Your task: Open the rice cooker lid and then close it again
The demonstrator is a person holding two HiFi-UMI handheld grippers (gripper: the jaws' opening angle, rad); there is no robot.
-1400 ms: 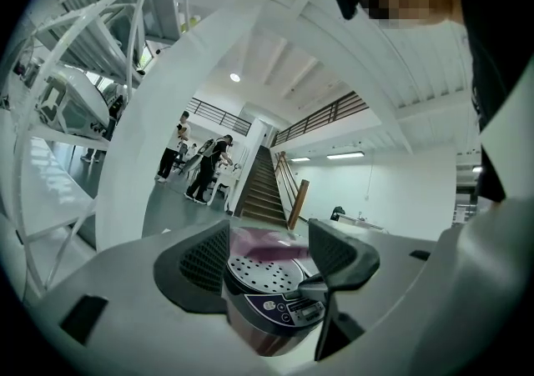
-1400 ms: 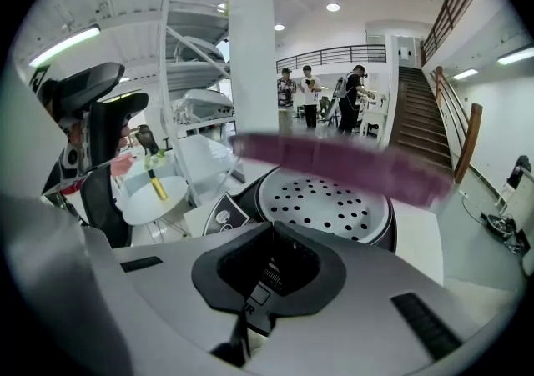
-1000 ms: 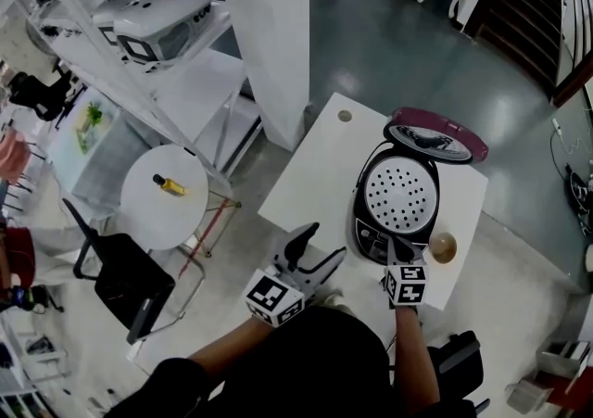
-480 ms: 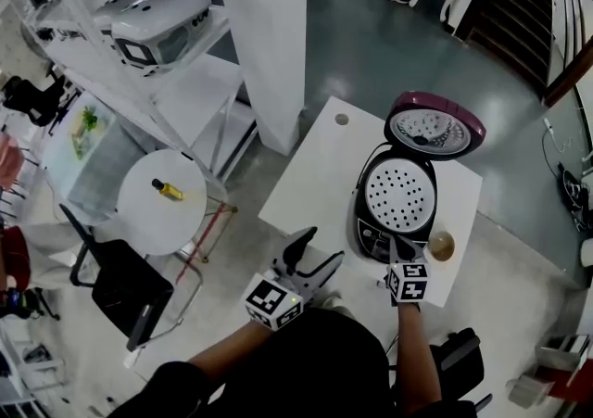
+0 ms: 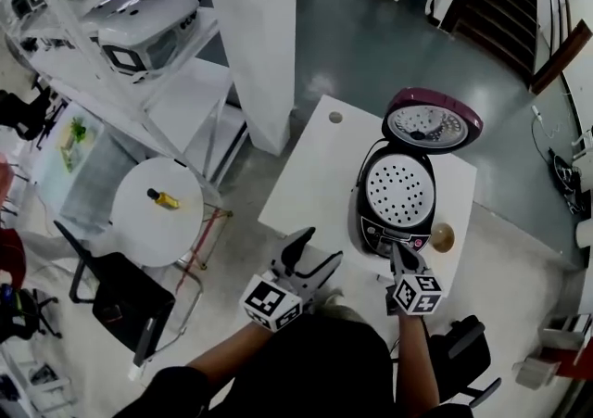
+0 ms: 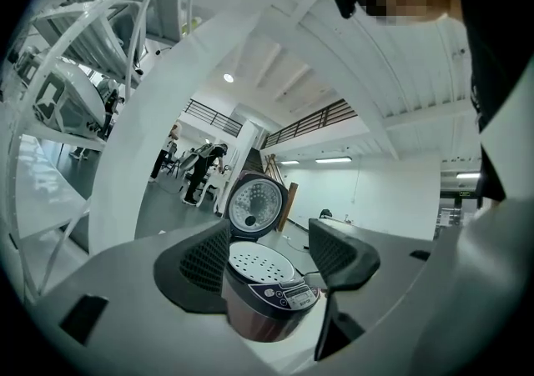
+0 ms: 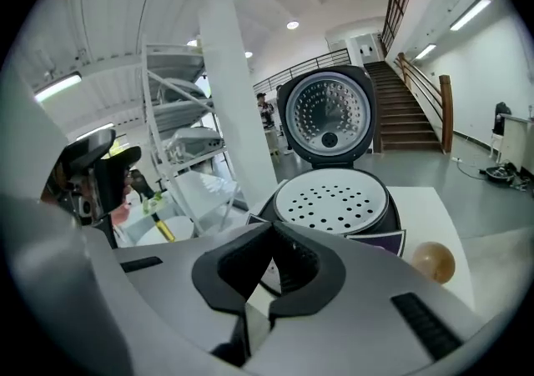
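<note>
1. Grey-green flooring is surrounding a white worktop (image 5: pixel 310 175) at centre right of the head view. It is carrying the rice cooker (image 5: pixel 400 192) near its right side, and a small brown round thing (image 5: pixel 442 238) is lying just beside the cooker's lower right.
2. The lid (image 5: pixel 432 125) is standing raised behind the pot, with its silver inner face turned toward the camera. A second ago it was showing as a flatter, narrower shape, so it appears to have been swinging the last part of the way up to its stop.
3. The right gripper (image 5: pixel 399 254) is sitting just in front of the cooker's control panel (image 5: pixel 389 238) and is drawing back a little toward the bottom of the frame. Its jaws are pressed together and are holding nothing.
4. The left gripper (image 5: pixel 313 254) is hovering off the worktop's lower edge, left of the cooker and well apart from it. Its jaws are spread and are holding nothing. The cooker is only showing beyond them in the left gripper view.
5. Judging from this, the opening half of the task is looking finished and only the closing is remaining. That is likely calling for a reach over the pot to the lid's upper rim, then a push forward and down until it latches.
</note>
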